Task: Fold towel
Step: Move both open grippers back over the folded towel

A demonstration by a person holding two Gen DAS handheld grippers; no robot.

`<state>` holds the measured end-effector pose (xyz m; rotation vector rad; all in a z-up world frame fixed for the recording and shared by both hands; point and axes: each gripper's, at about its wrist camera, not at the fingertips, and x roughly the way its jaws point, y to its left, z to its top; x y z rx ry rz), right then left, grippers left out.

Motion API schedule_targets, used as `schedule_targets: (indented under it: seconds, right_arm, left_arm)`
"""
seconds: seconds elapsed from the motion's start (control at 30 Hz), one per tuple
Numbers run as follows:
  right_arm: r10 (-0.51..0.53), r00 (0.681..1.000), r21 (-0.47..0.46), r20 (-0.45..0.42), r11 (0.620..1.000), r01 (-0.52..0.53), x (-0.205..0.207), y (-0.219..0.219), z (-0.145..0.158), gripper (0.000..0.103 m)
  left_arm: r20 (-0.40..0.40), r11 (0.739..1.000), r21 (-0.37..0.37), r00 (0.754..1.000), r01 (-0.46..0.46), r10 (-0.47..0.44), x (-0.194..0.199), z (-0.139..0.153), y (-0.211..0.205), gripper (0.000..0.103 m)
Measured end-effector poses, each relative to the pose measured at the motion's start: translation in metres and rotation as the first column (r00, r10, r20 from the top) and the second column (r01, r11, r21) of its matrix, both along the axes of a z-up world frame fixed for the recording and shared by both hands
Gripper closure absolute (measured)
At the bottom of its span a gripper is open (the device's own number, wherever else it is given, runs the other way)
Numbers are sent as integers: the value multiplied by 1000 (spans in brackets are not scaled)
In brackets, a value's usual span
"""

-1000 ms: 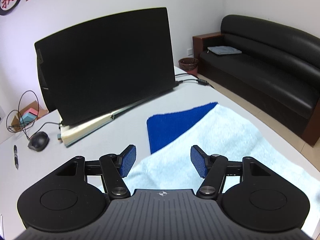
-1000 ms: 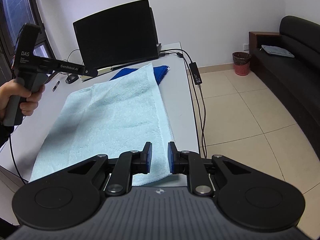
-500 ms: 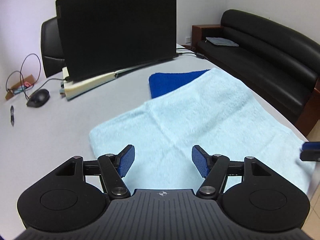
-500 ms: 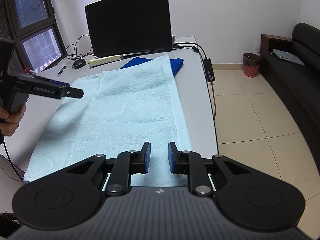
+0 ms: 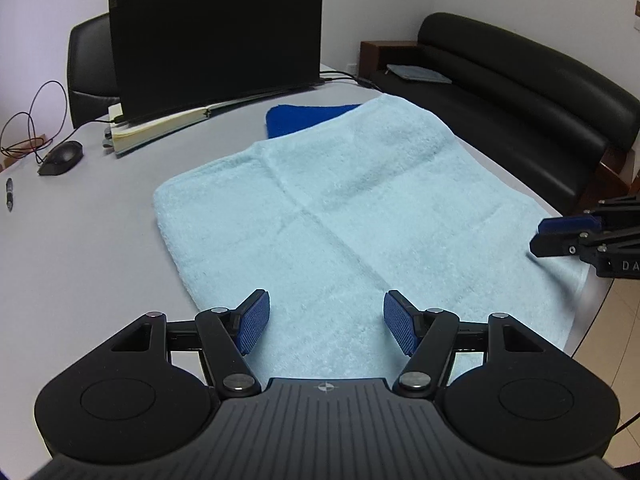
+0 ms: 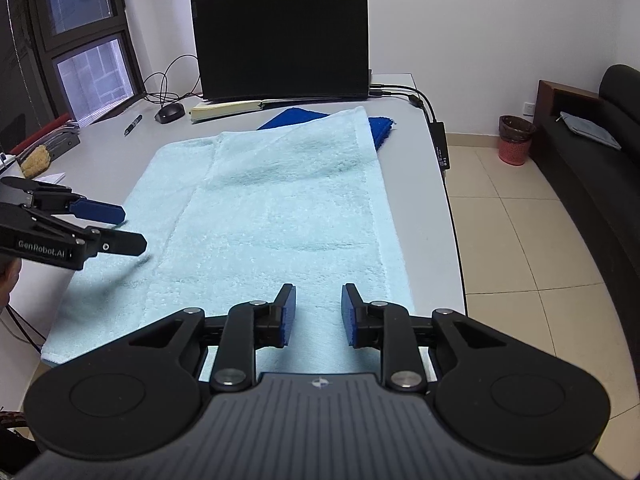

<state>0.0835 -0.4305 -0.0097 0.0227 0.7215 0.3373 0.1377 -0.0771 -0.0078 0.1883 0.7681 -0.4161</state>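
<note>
Towel (image 5: 340, 208) lies flat on bench (image 5: 80, 240), dark blue cloth (image 5: 304, 118) under its 12 o'clock end; left gripper (image 5: 325, 322) fingers open and empty, right gripper (image 6: 319, 316) fingers opening, nothing between; best pinch both 6 o'clock corners evenly before lifting.

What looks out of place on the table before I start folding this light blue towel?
The light blue towel lies flat, but its far end overlaps a dark blue cloth, and its near end overhangs the table edge. Nothing is spilled or damaged.
</note>
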Motion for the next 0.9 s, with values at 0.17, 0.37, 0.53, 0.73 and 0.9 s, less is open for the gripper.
schedule_targets:
  seconds: [0.17,0.37,0.53,0.73,0.9]
  right_arm:
    - [10,1000,-19,-14,1000,-10,1,8,-5,74]
    - [20,1000,-38,-12,999,-21,-1,18,-6,70]
    - [41,999,-57,-12,998,-42,-4,32,-6,68]
    - [73,997,-90,3,993,-72,-12,52,-5,63]
    - [126,992,-86,1,988,-125,-17,75,-4,63]
  left_arm:
    - [-5,1000,0,1000,21,-21,-3,-7,4,37]
    - [-2,999,-7,999,36,-36,-8,-9,12,36]
    - [3,999,-11,999,34,-34,-11,-9,22,36]
    - [4,999,-10,1000,30,-30,-19,-8,42,36]
    - [2,1000,-5,1000,6,-6,-24,-7,58,35]
